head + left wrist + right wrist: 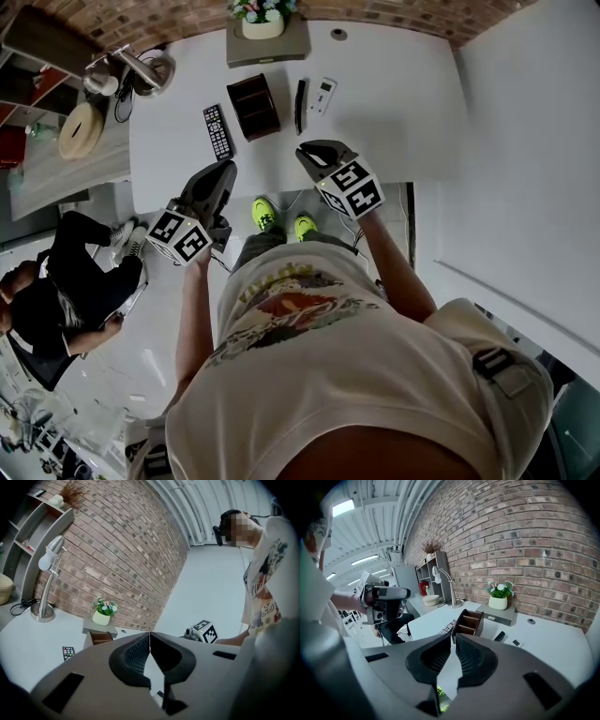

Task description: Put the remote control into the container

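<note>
On the white table (403, 103), the dark wooden compartment container (253, 105) stands between a long black remote control (217, 131) on its left and a slim black remote (300, 105) on its right. A small white remote (322, 95) lies further right, and a potted plant (262, 19) stands behind.

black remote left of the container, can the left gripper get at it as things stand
Probably yes: the black remote lies flat on bare table just ahead of the left gripper, nothing between them. The jaws are shut, so they would have to open first.
</note>
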Motion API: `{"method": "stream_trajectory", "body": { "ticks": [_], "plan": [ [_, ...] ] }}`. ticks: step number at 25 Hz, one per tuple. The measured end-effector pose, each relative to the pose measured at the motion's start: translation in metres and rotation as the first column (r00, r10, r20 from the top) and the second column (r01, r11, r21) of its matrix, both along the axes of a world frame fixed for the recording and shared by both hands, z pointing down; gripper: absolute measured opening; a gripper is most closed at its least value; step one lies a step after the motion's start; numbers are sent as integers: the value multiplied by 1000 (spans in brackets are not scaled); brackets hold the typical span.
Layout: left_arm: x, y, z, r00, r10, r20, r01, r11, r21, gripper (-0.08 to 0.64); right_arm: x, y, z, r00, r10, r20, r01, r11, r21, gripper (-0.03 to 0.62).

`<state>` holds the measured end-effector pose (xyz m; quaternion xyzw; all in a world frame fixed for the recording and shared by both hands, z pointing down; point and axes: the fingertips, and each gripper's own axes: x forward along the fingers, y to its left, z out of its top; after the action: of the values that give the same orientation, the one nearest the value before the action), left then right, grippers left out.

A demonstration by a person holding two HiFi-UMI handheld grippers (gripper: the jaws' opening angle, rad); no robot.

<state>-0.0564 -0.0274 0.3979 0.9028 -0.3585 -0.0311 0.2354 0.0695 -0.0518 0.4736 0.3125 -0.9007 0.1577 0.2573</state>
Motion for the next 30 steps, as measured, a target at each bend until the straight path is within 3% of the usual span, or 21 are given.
{"method": "stream_trajectory", "body": {
  "ticks": [9, 14, 22, 30],
  "plan": [
    [-6, -29, 10, 995, 77, -64, -79, 996, -28, 6, -6, -25, 19, 993, 108, -47, -110, 993, -31, 40],
    [-17, -34, 22, 994, 99, -55, -101, 994, -32, 6, 7, -39, 42, 980, 181, -83, -186, 981, -55, 63],
    [-38, -41, 44, 999, -29, -42, 24, 995, -99, 6, 26, -64, 103, 969, 186, -161, -207, 970, -126, 84],
    [-50, -34, 64, 987, -161, -25, 155, 974, -165, 6, 21, -84, 155, 970, 150, -192, -190, 959, -209, 129]
  ]
}}
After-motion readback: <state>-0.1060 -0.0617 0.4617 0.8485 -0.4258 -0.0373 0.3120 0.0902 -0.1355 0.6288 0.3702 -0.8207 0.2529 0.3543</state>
